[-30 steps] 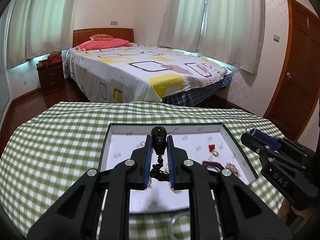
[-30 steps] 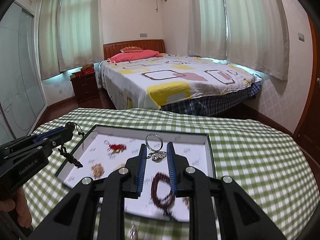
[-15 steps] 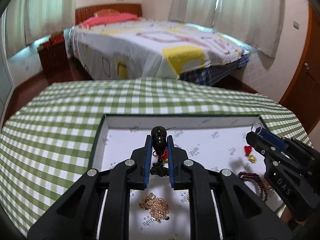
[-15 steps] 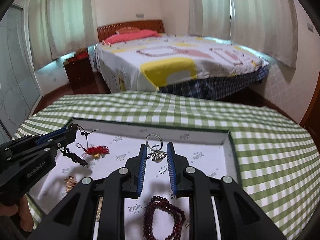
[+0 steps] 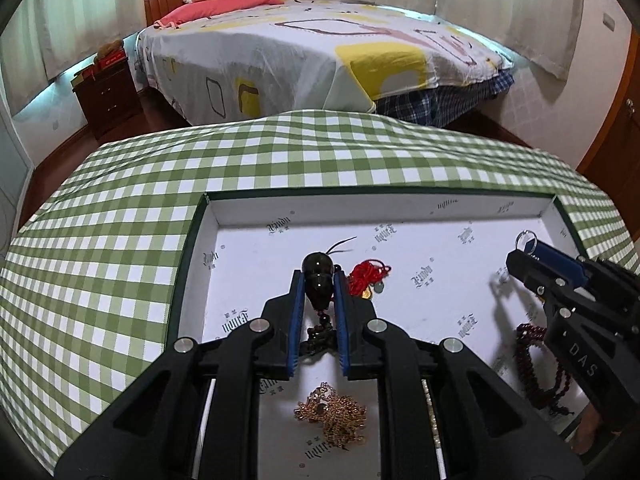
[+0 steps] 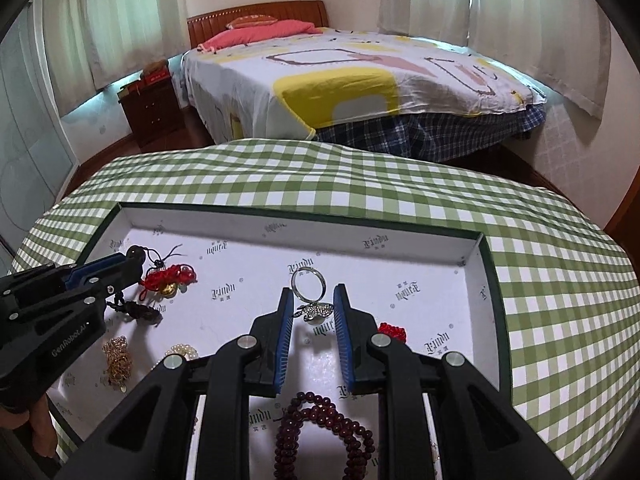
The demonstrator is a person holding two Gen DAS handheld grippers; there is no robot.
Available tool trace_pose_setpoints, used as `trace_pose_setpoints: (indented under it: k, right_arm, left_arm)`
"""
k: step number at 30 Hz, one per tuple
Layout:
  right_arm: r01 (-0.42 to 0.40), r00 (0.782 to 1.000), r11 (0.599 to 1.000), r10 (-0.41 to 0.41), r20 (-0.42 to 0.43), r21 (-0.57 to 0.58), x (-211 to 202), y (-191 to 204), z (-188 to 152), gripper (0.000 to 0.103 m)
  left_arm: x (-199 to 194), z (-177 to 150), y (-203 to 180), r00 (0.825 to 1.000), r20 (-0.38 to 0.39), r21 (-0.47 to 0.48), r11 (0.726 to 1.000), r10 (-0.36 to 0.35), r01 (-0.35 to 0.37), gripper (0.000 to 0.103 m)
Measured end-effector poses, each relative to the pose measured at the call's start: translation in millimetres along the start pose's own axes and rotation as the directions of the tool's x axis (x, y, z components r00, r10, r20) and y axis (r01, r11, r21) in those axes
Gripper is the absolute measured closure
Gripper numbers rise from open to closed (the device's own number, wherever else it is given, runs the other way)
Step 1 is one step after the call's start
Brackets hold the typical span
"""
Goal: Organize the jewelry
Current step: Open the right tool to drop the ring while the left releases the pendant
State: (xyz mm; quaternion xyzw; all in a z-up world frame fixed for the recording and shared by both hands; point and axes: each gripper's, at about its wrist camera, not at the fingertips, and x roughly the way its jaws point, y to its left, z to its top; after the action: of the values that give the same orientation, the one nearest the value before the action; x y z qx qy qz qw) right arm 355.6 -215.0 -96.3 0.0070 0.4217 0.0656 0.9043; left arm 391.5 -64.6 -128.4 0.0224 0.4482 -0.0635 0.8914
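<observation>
A shallow white tray with a dark green rim [image 5: 188, 240] [image 6: 486, 256] lies on the checked table. My left gripper [image 5: 318, 280] is shut on a dark gourd-shaped pendant [image 5: 317, 276] whose bead tassel [image 6: 138, 310] hangs down to the tray floor. My right gripper [image 6: 312, 300] is shut on a silver keyring charm [image 6: 308, 280], low over the tray's middle; it shows at the right in the left wrist view [image 5: 526, 240]. In the tray lie a red knot charm [image 5: 368, 276] [image 6: 172, 276], a gold chain [image 5: 332, 408] [image 6: 116, 360] and a dark red bead bracelet [image 6: 320, 432] [image 5: 536, 360].
A green-and-white checked cloth [image 5: 100, 248] covers the round table. A pearl piece [image 6: 184, 350] and a small red bead piece [image 6: 394, 330] also lie in the tray. A bed [image 5: 320, 48], a nightstand [image 5: 108, 92] and a wooden door [image 5: 616, 120] stand beyond the table.
Both grippers have come lower and further over the tray, each still holding its piece. The pendant's tassel now reaches the tray floor next to the red knot charm.
</observation>
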Motion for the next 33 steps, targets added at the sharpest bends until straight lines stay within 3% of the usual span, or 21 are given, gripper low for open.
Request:
trace_pose_setpoints:
  k: [13, 15, 17, 25, 29, 33]
  right_arm:
    - [0.005, 0.999, 1.000, -0.006, -0.041, -0.024, 6.6, 3.8, 3.1, 0.081]
    - [0.006, 0.999, 1.000, -0.007, -0.043, -0.024, 7.1, 3.6, 3.7, 0.081]
    - [0.007, 0.999, 1.000, -0.008, -0.042, -0.025, 7.3, 3.9, 4.3, 0.074]
    - [0.016, 1.000, 0.999, -0.016, -0.011, -0.028, 0.3, 4.1, 3.5, 0.051]
    - [0.024, 1.000, 0.999, -0.024, 0.009, -0.030, -4.1, 6.7, 2.7, 0.039]
    - [0.033, 0.999, 0.999, -0.032, 0.030, -0.037, -9.2, 8.6, 2.9, 0.033]
  left_arm:
    - [4.1, -4.9, 3.8, 1.000, -0.018, -0.005, 1.000, -0.007, 0.007, 0.086]
    - [3.6, -5.1, 3.8, 1.000, -0.019, -0.005, 1.000, -0.004, 0.004, 0.081]
    - [1.1, -5.4, 4.5, 1.000, -0.010, -0.011, 1.000, 0.000, 0.000, 0.068]
    - [-6.6, -7.8, 5.6, 1.000, 0.019, -0.020, 1.000, -0.001, 0.001, 0.049]
    - [-12.8, -9.8, 6.1, 0.999, 0.041, -0.023, 1.000, 0.005, -0.004, 0.035]
    - [-19.5, -9.4, 5.9, 0.998, 0.062, -0.025, 1.000, 0.015, -0.013, 0.026]
